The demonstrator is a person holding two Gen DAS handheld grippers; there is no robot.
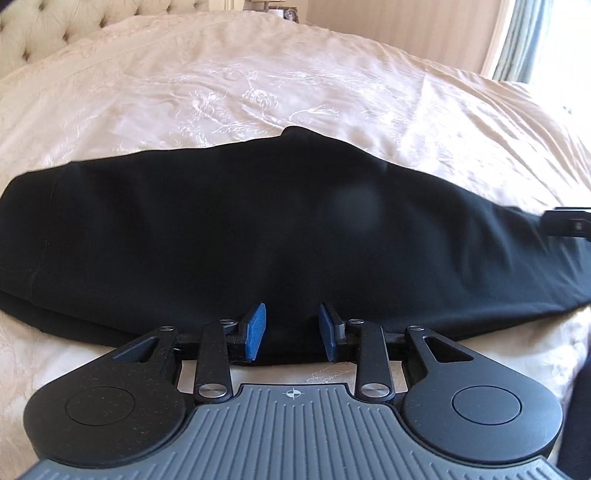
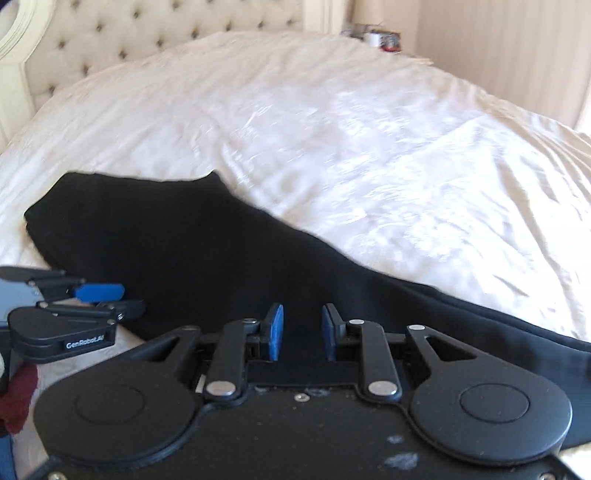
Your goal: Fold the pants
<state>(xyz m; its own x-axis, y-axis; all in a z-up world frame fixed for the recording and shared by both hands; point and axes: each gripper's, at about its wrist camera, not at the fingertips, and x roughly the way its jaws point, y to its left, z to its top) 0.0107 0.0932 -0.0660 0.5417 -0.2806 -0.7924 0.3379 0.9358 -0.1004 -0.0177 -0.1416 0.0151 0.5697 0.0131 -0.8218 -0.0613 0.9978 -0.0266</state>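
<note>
Black pants point(image 1: 258, 229) lie folded lengthwise across a cream bedspread, with the waistband end at the left; they also show in the right wrist view point(image 2: 207, 258). My left gripper point(image 1: 291, 314) is open at the near edge of the pants, blue pads point(image 1: 255, 328) on either side of the fabric edge. My right gripper point(image 2: 301, 317) is open over the leg part of the pants, further right. The left gripper also shows in the right wrist view point(image 2: 107, 299), at the left. Part of the right gripper's black finger point(image 1: 565, 221) shows at the right edge of the left wrist view.
The cream embroidered bedspread point(image 1: 295, 85) stretches behind the pants to a tufted headboard point(image 2: 166, 33). A nightstand with small items point(image 2: 376, 37) stands at the far corner. A curtain and window point(image 1: 535, 37) are at the right. A dark red cloth point(image 2: 18, 398) shows at the lower left.
</note>
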